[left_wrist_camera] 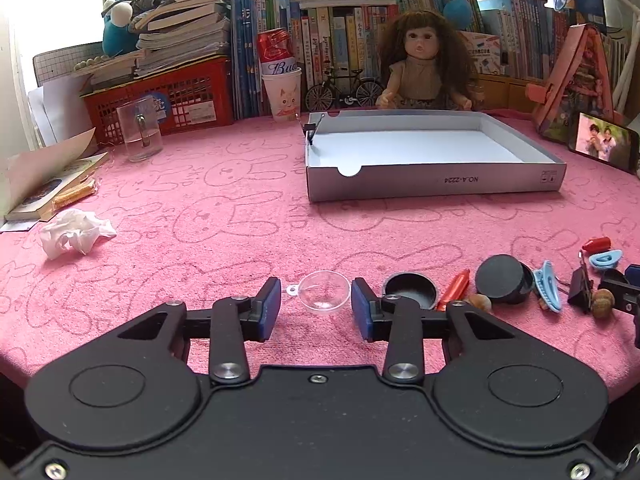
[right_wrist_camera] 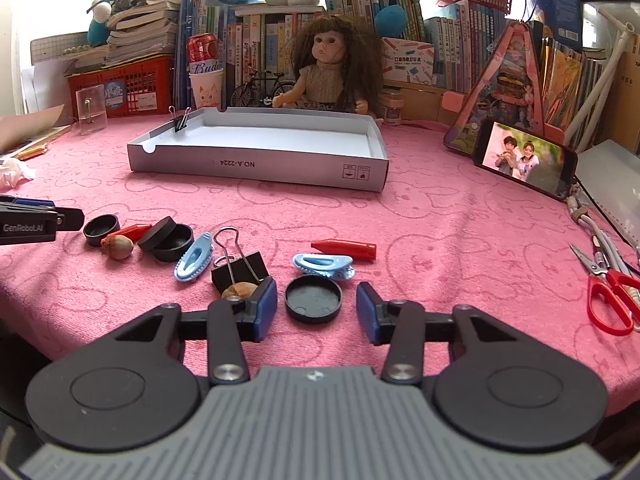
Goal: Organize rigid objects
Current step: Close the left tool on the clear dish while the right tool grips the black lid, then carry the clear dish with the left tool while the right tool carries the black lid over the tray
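A shallow white box [left_wrist_camera: 432, 186] [right_wrist_camera: 256, 168] lies on the pink cloth with a small binder clip [left_wrist_camera: 311, 130] [right_wrist_camera: 181, 122] on its far left rim. My left gripper [left_wrist_camera: 316, 300] is open, its pads on either side of a clear plastic half-dome [left_wrist_camera: 325, 292]. My right gripper [right_wrist_camera: 316, 306] is open around a black round lid [right_wrist_camera: 314, 298]. Between them lie black caps [left_wrist_camera: 504, 278] [right_wrist_camera: 102, 230], red crayon-like caps [right_wrist_camera: 344, 249], blue hair clips [right_wrist_camera: 324, 265], a large binder clip [right_wrist_camera: 239, 266] and nuts [right_wrist_camera: 118, 246].
A doll [left_wrist_camera: 418, 64] sits behind the box before a wall of books. A phone [right_wrist_camera: 524, 158] stands at the right, red scissors [right_wrist_camera: 612, 300] lie at the far right. A glass mug [left_wrist_camera: 140, 130], a crumpled tissue [left_wrist_camera: 74, 236] and a red basket [left_wrist_camera: 160, 100] are at the left.
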The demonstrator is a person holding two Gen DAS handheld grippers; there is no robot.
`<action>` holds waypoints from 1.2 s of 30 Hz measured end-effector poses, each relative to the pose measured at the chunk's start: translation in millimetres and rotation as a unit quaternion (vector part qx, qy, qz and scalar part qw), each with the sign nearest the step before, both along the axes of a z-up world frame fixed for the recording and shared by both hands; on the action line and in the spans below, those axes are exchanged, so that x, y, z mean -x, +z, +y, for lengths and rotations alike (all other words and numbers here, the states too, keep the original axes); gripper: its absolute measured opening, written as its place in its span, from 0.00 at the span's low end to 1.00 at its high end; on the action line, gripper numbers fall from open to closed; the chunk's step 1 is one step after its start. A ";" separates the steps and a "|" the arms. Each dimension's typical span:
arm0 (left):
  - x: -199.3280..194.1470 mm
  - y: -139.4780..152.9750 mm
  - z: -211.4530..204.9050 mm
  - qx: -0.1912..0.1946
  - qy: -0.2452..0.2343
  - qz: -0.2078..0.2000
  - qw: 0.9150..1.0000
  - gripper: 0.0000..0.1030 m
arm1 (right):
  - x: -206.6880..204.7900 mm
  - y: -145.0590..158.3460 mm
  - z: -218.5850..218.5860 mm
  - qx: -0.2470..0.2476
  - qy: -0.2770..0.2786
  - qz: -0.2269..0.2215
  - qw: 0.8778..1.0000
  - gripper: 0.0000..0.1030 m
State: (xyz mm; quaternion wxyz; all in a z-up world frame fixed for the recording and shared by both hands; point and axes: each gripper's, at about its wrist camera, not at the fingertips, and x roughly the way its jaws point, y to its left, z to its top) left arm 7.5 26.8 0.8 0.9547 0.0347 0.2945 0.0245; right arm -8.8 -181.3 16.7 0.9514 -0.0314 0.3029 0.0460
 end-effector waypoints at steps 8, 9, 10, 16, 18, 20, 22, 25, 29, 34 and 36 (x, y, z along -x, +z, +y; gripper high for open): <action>-4.8 0.0 1.8 0.012 -0.001 -0.006 1.000 0.32 | -1.2 8.5 -1.1 -0.009 -0.006 -0.013 1.000 0.36; -5.4 1.4 1.4 0.012 -0.002 -0.008 1.000 0.32 | -2.1 10.9 -2.4 -0.010 -0.008 -0.017 1.000 0.35; -6.2 3.5 1.1 0.012 -0.004 -0.011 1.000 0.32 | -3.5 13.8 -3.8 -0.011 -0.009 -0.020 1.000 0.35; -15.1 15.5 -3.0 0.021 -0.013 -0.025 0.999 0.32 | -19.6 25.9 -12.9 -0.023 -0.023 -0.034 0.999 0.35; -19.3 18.3 -4.7 0.028 -0.017 -0.024 0.999 0.32 | -25.6 27.8 -15.2 -0.029 -0.026 -0.035 0.999 0.35; -24.1 21.1 -6.7 0.034 -0.022 -0.024 0.999 0.32 | -31.6 28.9 -16.8 -0.035 -0.029 -0.036 0.998 0.35; -28.4 22.8 -9.3 0.036 -0.026 -0.024 0.999 0.32 | -37.6 29.8 -18.0 -0.041 -0.030 -0.035 0.998 0.35; -37.2 25.8 -12.8 0.041 -0.034 -0.022 0.998 0.32 | -47.4 31.0 -19.4 -0.049 -0.031 -0.033 0.998 0.35; -51.2 30.6 -17.1 0.047 -0.042 -0.022 0.998 0.32 | -64.6 34.0 -20.9 -0.062 -0.032 -0.031 0.997 0.35; -77.1 39.9 -21.8 0.060 -0.051 -0.021 0.997 0.32 | -95.7 37.6 -21.4 -0.085 -0.028 -0.016 0.996 0.35; -89.2 43.0 -24.2 0.060 -0.052 -0.020 0.997 0.32 | -107.9 38.1 -21.4 -0.094 -0.026 -0.010 0.995 0.35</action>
